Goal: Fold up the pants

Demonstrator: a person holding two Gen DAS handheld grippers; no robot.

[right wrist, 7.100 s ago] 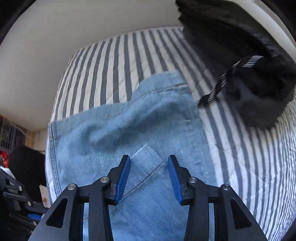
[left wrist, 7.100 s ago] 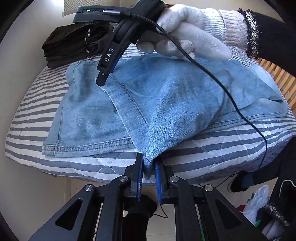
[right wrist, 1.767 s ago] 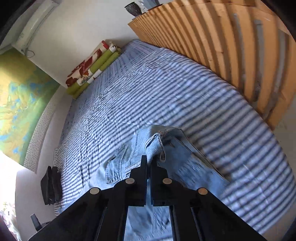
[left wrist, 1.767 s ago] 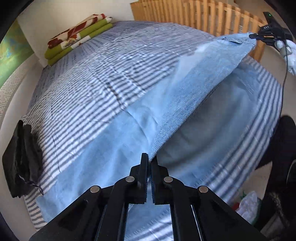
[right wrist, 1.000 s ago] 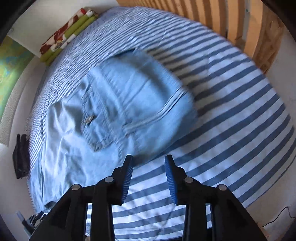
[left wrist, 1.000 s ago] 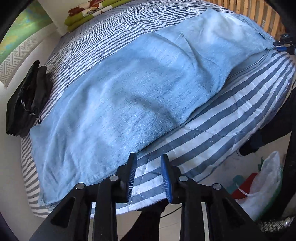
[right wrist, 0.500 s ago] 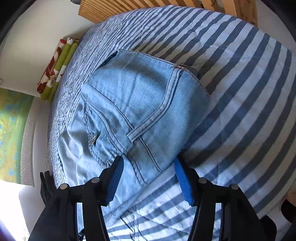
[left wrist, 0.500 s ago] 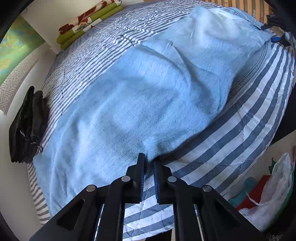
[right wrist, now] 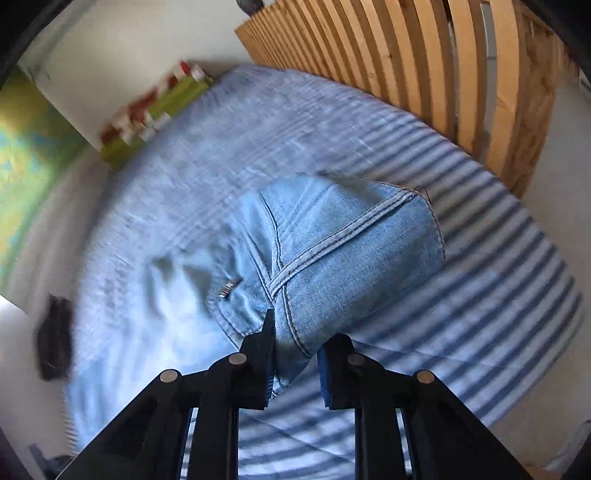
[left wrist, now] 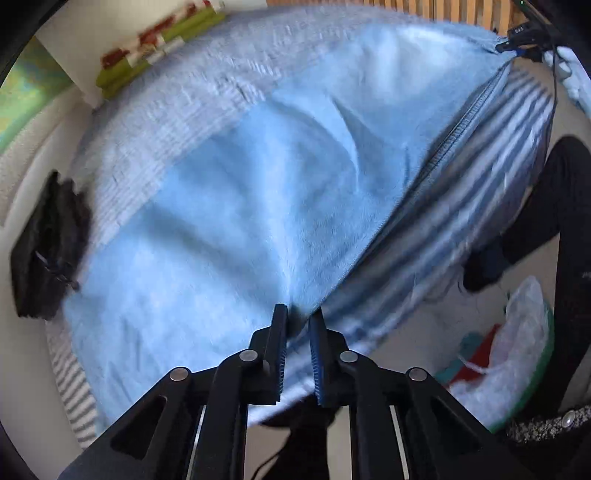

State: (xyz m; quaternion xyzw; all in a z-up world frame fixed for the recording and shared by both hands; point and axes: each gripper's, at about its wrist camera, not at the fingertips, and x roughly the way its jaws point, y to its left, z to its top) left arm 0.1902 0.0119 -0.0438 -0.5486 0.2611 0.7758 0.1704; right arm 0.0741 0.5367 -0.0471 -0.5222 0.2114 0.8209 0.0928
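Striped bedding [right wrist: 498, 266] fills both views, with a slatted wooden headboard [right wrist: 424, 66] at upper right, folded red-and-green blankets [right wrist: 151, 110] at upper left and a dark folded garment [left wrist: 44, 251] at the left edge. Light-blue jeans [left wrist: 240, 206] lie along the bed, their waist end in the centre of the right view. Motion blur smears much of both frames; the left gripper [left wrist: 297, 321] pinches a fold with its jaws opening slightly, while the right gripper [right wrist: 295, 347] is closing, denim between its jaws, firm contact unclear.

Nothing readable here tbh, just some tiny blurry white marks on the right gripper [left wrist: 519, 35], can't make them out.
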